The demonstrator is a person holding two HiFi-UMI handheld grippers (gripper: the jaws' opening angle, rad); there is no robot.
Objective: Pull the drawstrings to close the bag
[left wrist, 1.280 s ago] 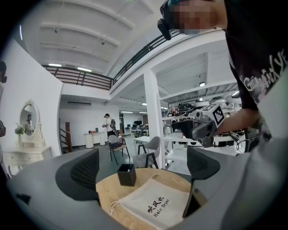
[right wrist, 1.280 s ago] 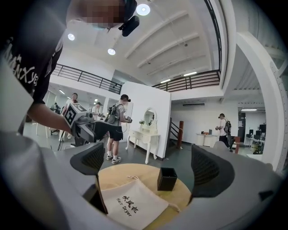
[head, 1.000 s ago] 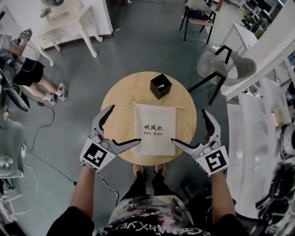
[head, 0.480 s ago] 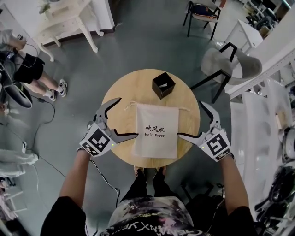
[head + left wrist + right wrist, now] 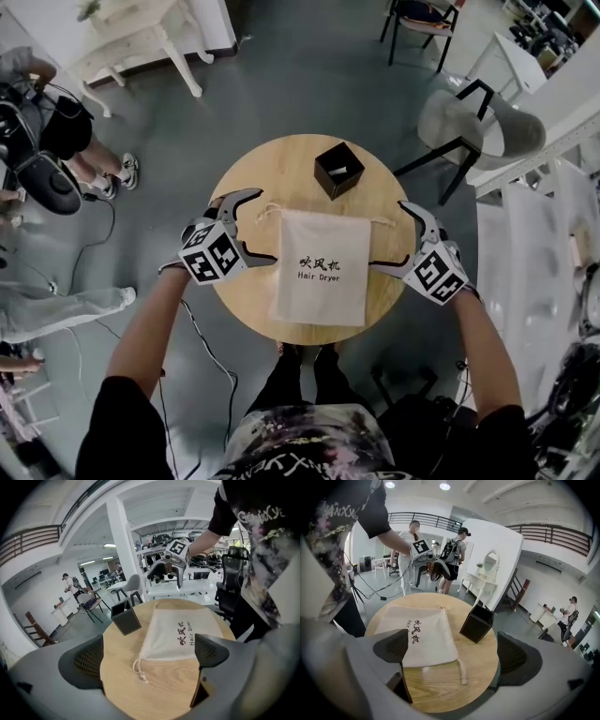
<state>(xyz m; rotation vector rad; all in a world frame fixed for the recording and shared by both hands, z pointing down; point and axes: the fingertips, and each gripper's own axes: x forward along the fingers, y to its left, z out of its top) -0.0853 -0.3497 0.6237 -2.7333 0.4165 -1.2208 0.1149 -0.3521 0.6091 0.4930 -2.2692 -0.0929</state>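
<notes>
A cream drawstring bag (image 5: 322, 267) with printed lettering lies flat on the round wooden table (image 5: 281, 169), its mouth toward the far side. Its left drawstring (image 5: 265, 211) and right drawstring (image 5: 380, 222) trail from the top corners. My left gripper (image 5: 262, 225) hovers open beside the left cord, which shows on the wood between its jaws (image 5: 139, 667). My right gripper (image 5: 387, 234) hovers open by the right cord, also seen between its jaws (image 5: 461, 670). Neither gripper holds anything.
A black open box (image 5: 338, 170) stands on the table just beyond the bag. A grey chair (image 5: 478, 122) is at the right, a white table (image 5: 141, 37) at the far left, people (image 5: 56, 141) at the left. A cable (image 5: 202, 347) runs across the floor.
Both grippers have moved forward from the table's near edge to either side of the bag's top corners. The bag and box have not moved.
</notes>
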